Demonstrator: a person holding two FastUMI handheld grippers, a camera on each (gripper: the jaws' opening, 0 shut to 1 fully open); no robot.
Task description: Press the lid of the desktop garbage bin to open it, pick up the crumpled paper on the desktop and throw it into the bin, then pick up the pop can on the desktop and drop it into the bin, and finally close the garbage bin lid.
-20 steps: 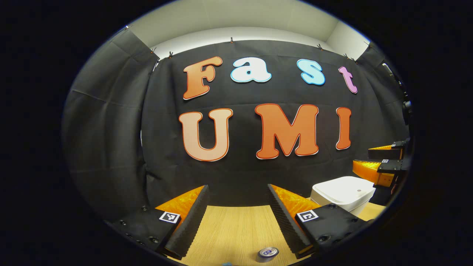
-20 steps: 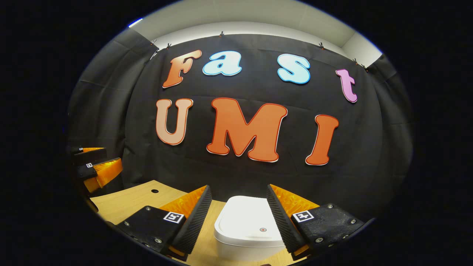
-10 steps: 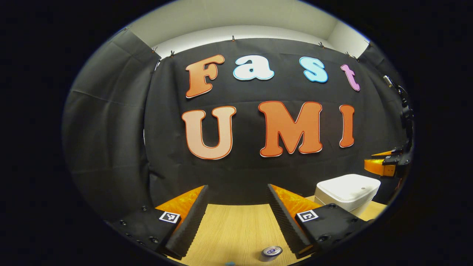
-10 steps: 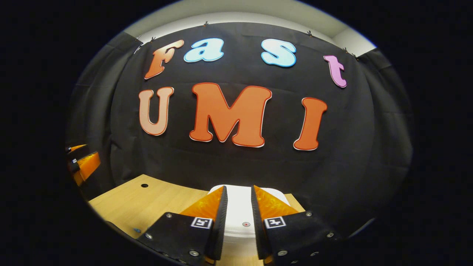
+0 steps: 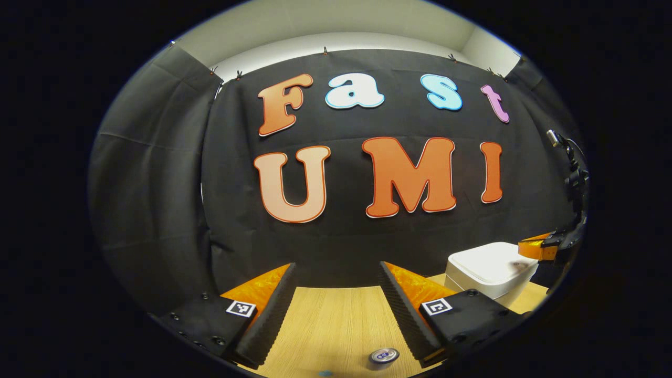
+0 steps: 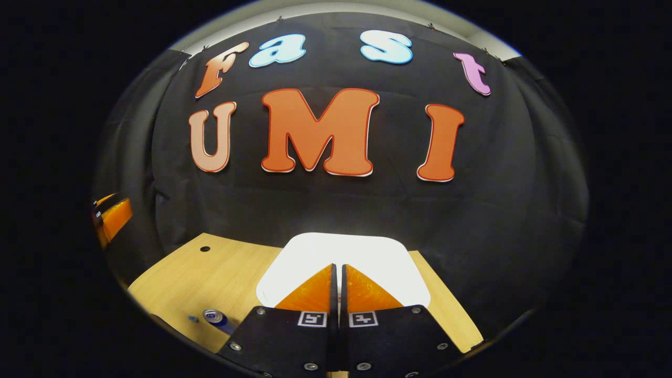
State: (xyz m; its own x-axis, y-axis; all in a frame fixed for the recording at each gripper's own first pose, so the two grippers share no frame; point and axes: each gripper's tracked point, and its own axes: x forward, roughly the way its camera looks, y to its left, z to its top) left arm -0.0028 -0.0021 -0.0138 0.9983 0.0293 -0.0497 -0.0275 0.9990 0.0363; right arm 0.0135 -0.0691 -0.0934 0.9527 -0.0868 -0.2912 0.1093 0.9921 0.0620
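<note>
Right gripper view: right gripper [image 6: 337, 269] clenched, fingers together over the white bin lid [image 6: 367, 252]. Left gripper [image 5: 336, 294] released above the wooden desktop [image 5: 336, 325]; pop can [image 5: 383, 357] upright near its right finger. Black cloth wall behind.

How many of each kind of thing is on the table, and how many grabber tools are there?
Bins: 1, the white garbage bin, lid down.
Cans: 1, the pop can, lying on the wooden table.
Grabber tools: 2, the left gripper with jaws apart and the right gripper with jaws together over the bin lid.
Total: 4.
</note>
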